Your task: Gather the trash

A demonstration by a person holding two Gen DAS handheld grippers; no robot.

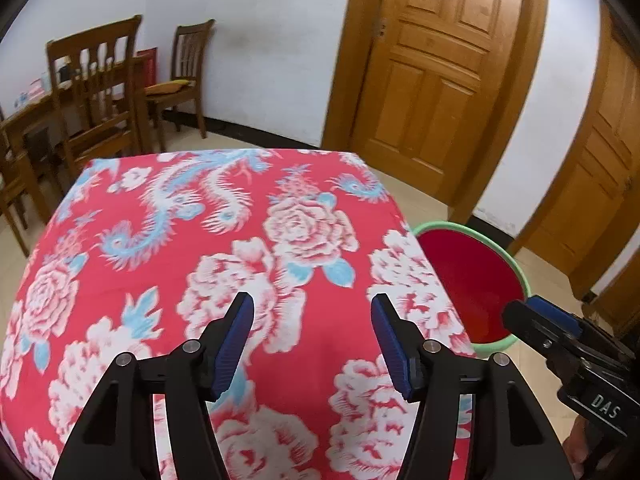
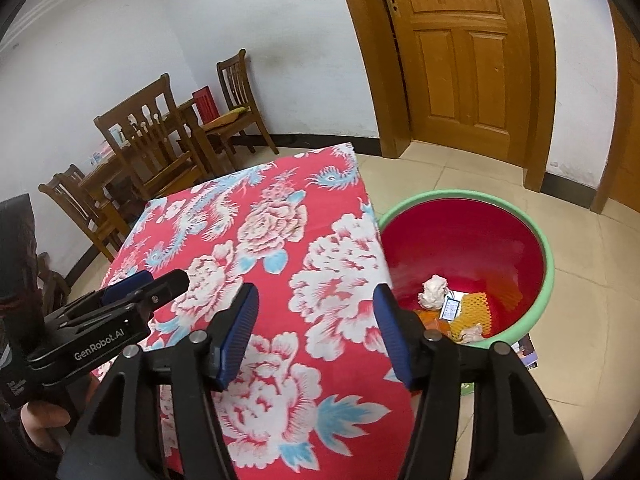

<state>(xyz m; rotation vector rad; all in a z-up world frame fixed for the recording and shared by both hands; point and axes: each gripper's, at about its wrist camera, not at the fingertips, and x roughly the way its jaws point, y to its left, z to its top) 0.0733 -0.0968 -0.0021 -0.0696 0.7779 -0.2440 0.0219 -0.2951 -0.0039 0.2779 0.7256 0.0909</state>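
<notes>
Trash lies already in the bin [image 2: 520, 208], on its bottom: a crumpled paper ball [image 2: 433, 291], an orange foam net [image 2: 474, 310], a small printed card [image 2: 451, 307] and one more paper wad [image 2: 472, 333]. The bin stands on the floor, touching the right edge of the table [image 2: 280, 264]. From my right gripper [image 2: 316, 330] it is ahead and to the right, lower than the jaws; from my left gripper [image 1: 312, 338] it is farther right, so the right hand is nearer. On the flowered cloth I see no trash left, so I judge the collecting nearly finished. Both pairs of jaws stand wide apart and hold nothing, above the table.

Writing: the left gripper's side reads "GenRobot.AI" in the right view. The right gripper [image 1: 540, 320] shows "DAS" in the left view. The card's print is too small to read.
</notes>
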